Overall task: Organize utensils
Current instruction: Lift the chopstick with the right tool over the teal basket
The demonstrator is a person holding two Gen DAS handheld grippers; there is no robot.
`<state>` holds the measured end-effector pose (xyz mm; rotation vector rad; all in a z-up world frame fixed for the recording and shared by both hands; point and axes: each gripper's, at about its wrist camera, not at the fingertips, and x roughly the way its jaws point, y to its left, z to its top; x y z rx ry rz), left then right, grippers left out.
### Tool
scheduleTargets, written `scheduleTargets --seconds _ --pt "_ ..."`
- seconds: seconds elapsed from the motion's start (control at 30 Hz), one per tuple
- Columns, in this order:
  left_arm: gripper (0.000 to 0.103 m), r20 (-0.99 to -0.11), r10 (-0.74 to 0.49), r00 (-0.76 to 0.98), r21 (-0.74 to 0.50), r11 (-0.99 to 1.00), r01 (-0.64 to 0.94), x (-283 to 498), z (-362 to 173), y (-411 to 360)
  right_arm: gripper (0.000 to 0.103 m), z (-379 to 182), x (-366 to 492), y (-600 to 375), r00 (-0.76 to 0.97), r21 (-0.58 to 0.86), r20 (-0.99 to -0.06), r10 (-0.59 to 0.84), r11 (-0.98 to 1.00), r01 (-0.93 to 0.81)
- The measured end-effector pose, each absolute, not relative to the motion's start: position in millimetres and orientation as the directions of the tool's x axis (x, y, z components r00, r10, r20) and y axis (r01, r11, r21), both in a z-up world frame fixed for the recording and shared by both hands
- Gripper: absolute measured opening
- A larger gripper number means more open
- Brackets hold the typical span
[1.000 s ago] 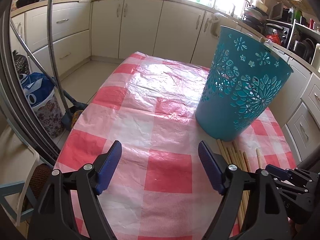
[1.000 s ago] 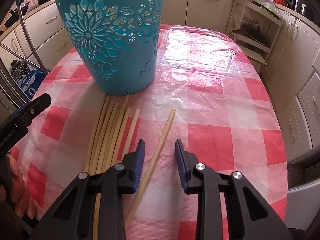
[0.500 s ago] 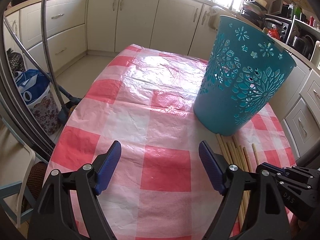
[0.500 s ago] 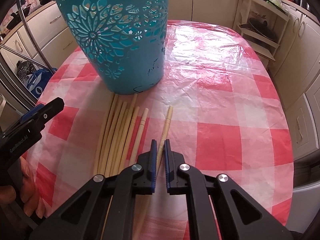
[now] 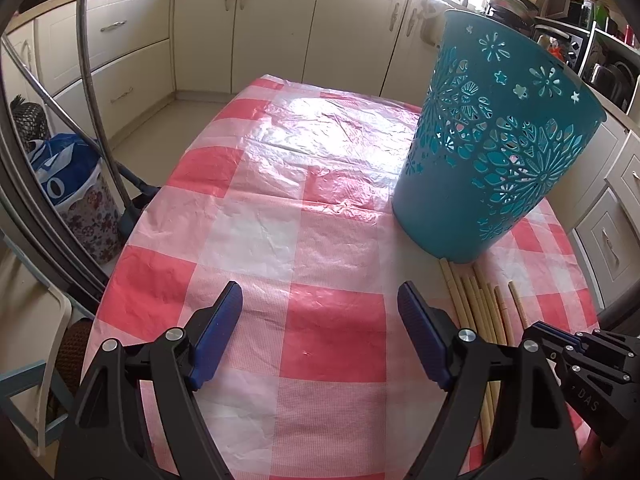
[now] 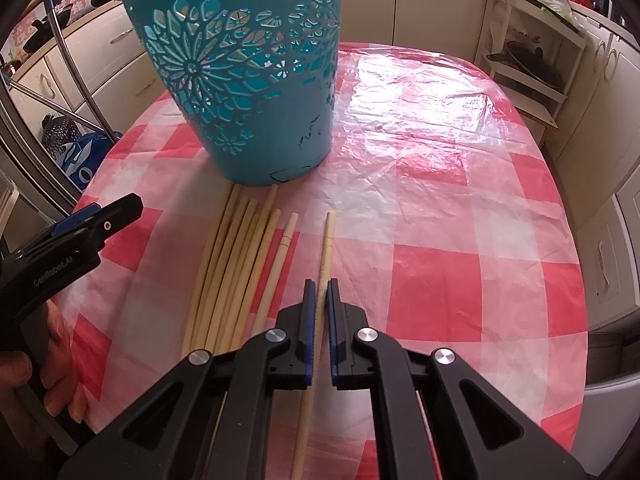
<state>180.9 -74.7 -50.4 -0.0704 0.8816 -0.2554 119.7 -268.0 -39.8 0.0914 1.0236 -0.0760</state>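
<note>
right jaws clamped on a lone chopstick, teal basket waiting

the right gripper [image 6: 319, 292] has its jaws clenched on the single chopstick [image 6: 327, 240] that lies apart from the rest, gripping it part way along its length with the far end pointing toward the teal basket [image 6: 248, 80]. the other chopsticks [image 6: 232, 272] lie in a loose fan on the tabletop [image 6: 460, 240] just left of it, their far tips close to the basket's foot. the left gripper [image 5: 320, 312] hangs over bare checkered cloth with its jaws released and nothing between them; the basket stands upright to its right.

as a judgement, the chopstick is light, thin and stiff, and smooth enough to swivel or slip between the pads. a hold nearer the middle would keep it from drooping at one end; a hold at an end would let it swing. the plastic cloth is wrinkled and glossy, so the sticks left behind could roll or skate if nudged. the basket looks like light perforated plastic and may tip or slide if a stick is pushed against its rim, so the free gripper could steady it.

the near end of the held chopstick is hidden under the right gripper's body, so how much overhangs is unclear. whether the stick has left the cloth cannot be told. the basket's rim is cut off in the right wrist view and its inside is not seen in either view. how many sticks are in the fan is hard to count where they overlap
</note>
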Motion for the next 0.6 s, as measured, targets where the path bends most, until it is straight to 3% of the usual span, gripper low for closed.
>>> scheduleTargets --seconds 0.33,0.6 --pt "0.076 -0.758 -0.251 0.601 -0.167 0.967 0.194 182 -51 -75 0.006 -36 97 -288 0.541 0.181 -0.838 0.072 0.972 0.150" --pt "0.076 -0.764 -0.248 0.595 -0.166 0.968 0.191 183 -52 -74 0.006 -2 71 -294 0.613 0.253 -0.780 0.123 0.959 0.130"
